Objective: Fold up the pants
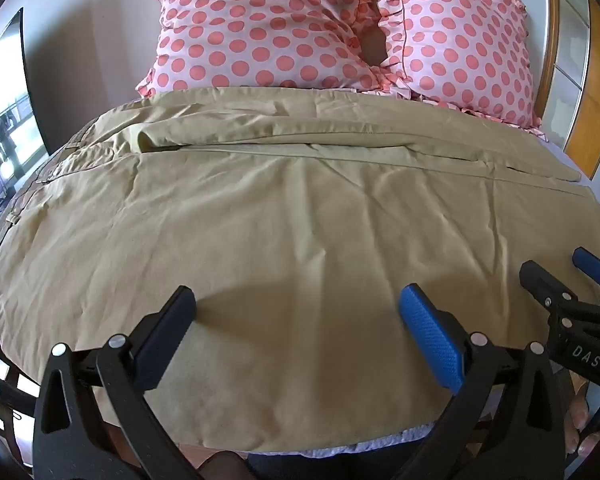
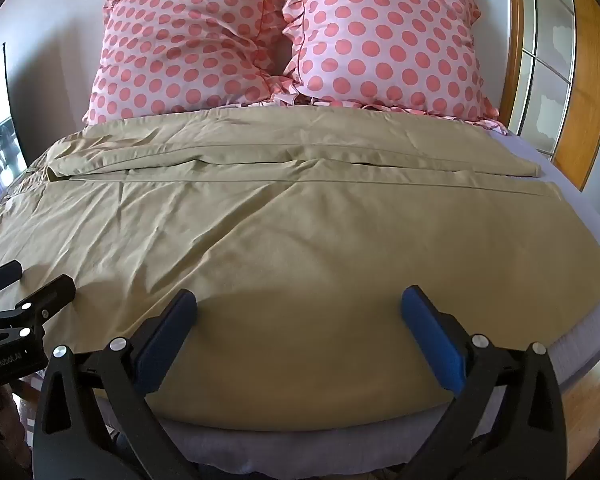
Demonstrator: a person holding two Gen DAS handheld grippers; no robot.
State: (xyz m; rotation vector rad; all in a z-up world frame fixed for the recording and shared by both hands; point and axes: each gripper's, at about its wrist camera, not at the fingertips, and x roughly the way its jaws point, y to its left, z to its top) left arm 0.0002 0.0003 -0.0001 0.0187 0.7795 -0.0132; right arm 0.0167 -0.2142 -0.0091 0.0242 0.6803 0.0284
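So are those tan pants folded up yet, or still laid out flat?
Spread flat, not folded. The pants lie across the bed, both legs side by side, hems near the right edge. Both tongs are open, holding nothing.

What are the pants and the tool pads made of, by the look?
Pants: thin matte khaki woven cloth, probably cotton; it holds fine sharp creases. Right tool pads: blue, finely textured, likely rubber or plastic, on black moulded arms. Left tool looks the same.

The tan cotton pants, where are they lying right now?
The tan cotton pants lie spread flat across the bed, just below the two pink polka-dot pillows, with both open grippers over their near edge.
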